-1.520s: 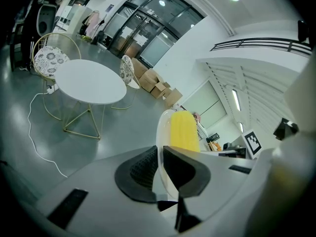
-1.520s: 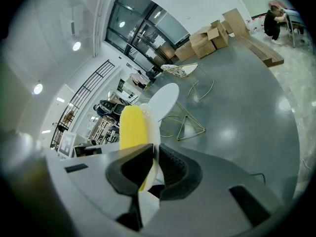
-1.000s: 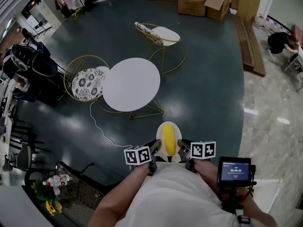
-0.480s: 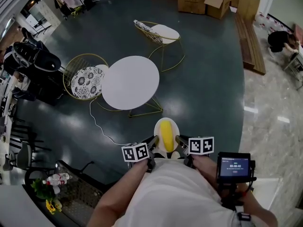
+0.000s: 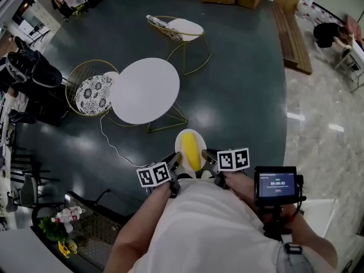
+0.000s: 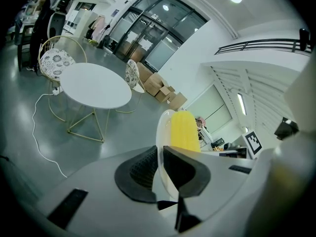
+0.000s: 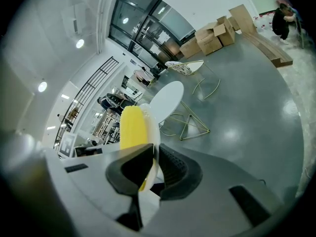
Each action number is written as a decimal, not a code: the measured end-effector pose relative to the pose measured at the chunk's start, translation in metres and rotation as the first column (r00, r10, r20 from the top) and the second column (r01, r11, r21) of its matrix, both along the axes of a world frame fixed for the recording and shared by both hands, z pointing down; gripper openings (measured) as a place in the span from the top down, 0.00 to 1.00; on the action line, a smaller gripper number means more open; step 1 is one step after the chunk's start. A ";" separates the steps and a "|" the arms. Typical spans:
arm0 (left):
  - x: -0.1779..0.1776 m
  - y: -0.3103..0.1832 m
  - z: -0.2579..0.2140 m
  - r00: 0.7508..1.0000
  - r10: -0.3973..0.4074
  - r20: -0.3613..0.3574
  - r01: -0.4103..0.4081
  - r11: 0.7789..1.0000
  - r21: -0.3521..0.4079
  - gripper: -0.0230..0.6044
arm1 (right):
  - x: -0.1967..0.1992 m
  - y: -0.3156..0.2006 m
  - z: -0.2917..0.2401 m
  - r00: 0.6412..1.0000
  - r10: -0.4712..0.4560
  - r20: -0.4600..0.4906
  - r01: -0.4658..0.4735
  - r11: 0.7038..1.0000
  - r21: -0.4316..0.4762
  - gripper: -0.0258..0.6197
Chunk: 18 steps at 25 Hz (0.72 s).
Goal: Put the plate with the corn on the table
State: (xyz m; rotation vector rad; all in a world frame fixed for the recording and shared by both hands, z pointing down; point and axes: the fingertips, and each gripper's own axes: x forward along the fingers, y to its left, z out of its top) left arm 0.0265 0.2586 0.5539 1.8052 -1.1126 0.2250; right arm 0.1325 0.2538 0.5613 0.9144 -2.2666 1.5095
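The plate hangs in the air close in front of the person, over the dark floor, gripped from 2 sides. The left gripper is clamped narrow on the plate's left rim, with 1 jaw above the rim and 1 below it. The right gripper is clamped the same way on the right rim. Neither holds anything else.

The plate carries 1 cob of corn and nothing more that shows. The cob lies along the middle of the plate with its long axis running near to far, and its far end points roughly at the goal.

The round white table stands further off and a little to the left, well apart from the plate. That offset is what the carry turns on. The load has to go forward and slightly left, so the left gripper would likely reach the near edge of the tabletop first.

The plate looks close to level. Keeping it so matters, since the cob could roll sideways toward either rim.

2 wire chairs stand at the table's left and far sides. The near side, facing the person, looks open for the approach. A white cable trails on the floor near the table's legs.
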 end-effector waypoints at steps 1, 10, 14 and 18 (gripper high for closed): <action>0.000 0.000 0.000 1.000 0.000 -0.002 0.000 1.000 0.000 0.90 | 0.000 0.001 0.000 1.000 0.000 -0.001 0.000 1.000 -0.001 0.89; -0.002 0.002 -0.004 1.000 -0.023 0.005 0.023 1.000 -0.019 0.90 | -0.002 -0.001 -0.003 1.000 -0.018 -0.003 0.018 1.000 -0.017 0.89; 0.005 -0.025 -0.002 0.999 -0.033 0.014 0.034 0.999 -0.034 0.90 | 0.006 -0.029 -0.001 1.000 -0.027 0.003 0.028 0.999 -0.033 0.89; 0.005 -0.024 -0.002 0.999 -0.033 0.012 0.033 0.999 -0.038 0.90 | 0.005 -0.028 -0.002 1.000 -0.029 0.003 0.029 0.999 -0.037 0.89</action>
